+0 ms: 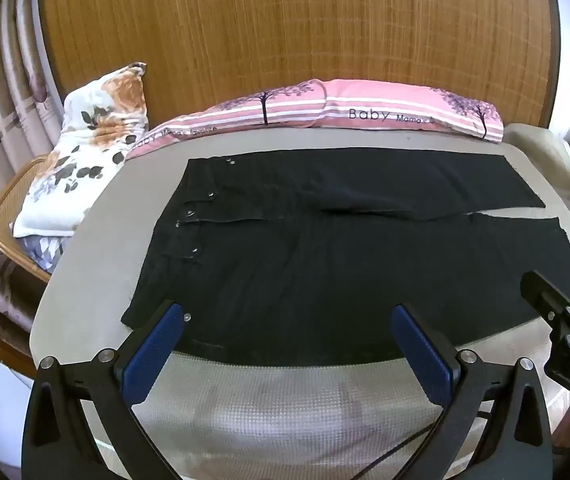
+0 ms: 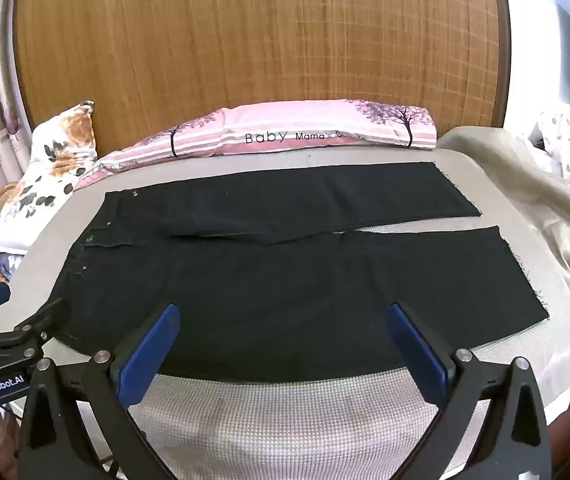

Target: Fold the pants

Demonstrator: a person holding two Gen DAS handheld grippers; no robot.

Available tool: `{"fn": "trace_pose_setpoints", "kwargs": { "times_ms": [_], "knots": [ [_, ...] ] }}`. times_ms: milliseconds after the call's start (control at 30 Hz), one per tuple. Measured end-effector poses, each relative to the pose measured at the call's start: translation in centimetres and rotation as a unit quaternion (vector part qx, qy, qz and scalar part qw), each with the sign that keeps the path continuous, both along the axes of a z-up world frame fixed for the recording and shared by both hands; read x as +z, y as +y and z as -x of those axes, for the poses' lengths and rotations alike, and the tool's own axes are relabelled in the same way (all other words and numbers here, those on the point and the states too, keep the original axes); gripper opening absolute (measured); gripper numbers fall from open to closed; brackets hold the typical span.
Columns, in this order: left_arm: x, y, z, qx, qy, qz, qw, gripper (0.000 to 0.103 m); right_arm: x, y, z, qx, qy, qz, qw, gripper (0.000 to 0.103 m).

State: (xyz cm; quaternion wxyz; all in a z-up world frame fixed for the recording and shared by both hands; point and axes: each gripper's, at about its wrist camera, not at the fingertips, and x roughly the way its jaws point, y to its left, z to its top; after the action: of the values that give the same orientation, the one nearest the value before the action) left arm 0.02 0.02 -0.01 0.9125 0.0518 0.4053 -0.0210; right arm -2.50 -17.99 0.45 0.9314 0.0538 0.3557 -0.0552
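The black pants (image 1: 325, 248) lie flat across the bed (image 1: 85, 264), waist at its left edge, 2 legs reaching right. A pink pillow (image 1: 365, 114) and a flowered pillow (image 1: 85, 148) sit along the back edge. Both the left gripper (image 1: 287, 344) and right gripper (image 2: 283, 344) are spread wide over the near edge, holding nothing. Only the right view shows a beige blanket (image 2: 525, 184) at the right corner.

A pair of black denim pants (image 1: 325, 264) lies spread flat and unfolded on a pale grey woven bed cover (image 1: 285, 400), waistband to the left and both legs stretched out to the right. Small silver buttons and rivets dot the waist end. The two legs lie side by side, parting into a narrow gap near the raw, frayed hems.
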Motion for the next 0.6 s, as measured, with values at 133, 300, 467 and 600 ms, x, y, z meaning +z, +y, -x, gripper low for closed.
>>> {"fn": "trace_pose_setpoints", "kwargs": {
  "times_ms": [133, 300, 467, 600],
  "knots": [
    [-0.1, 0.1, -0.1, -0.003, 0.004, 0.005, 1.0000, 0.103, -0.2, 0.2, 0.0, 0.002, 0.000, -0.003, 1.000, 0.102],
    [-1.0, 0.1, 0.2, -0.004, 0.008, -0.001, 1.0000, 0.103, -0.7, -0.5, 0.2, 0.004, 0.004, -0.009, 1.000, 0.102],
    [-1.2, 0.1, 0.0, -0.003, 0.015, -0.002, 0.9999, 0.103, -0.8, -0.4, 0.0, -0.004, 0.019, -0.004, 1.000, 0.102],
    [-1.2, -0.1, 0.2, -0.001, 0.015, -0.002, 0.9999, 0.103, -0.9, -0.4, -0.1, -0.011, 0.023, 0.001, 1.000, 0.102]
  ]
}}
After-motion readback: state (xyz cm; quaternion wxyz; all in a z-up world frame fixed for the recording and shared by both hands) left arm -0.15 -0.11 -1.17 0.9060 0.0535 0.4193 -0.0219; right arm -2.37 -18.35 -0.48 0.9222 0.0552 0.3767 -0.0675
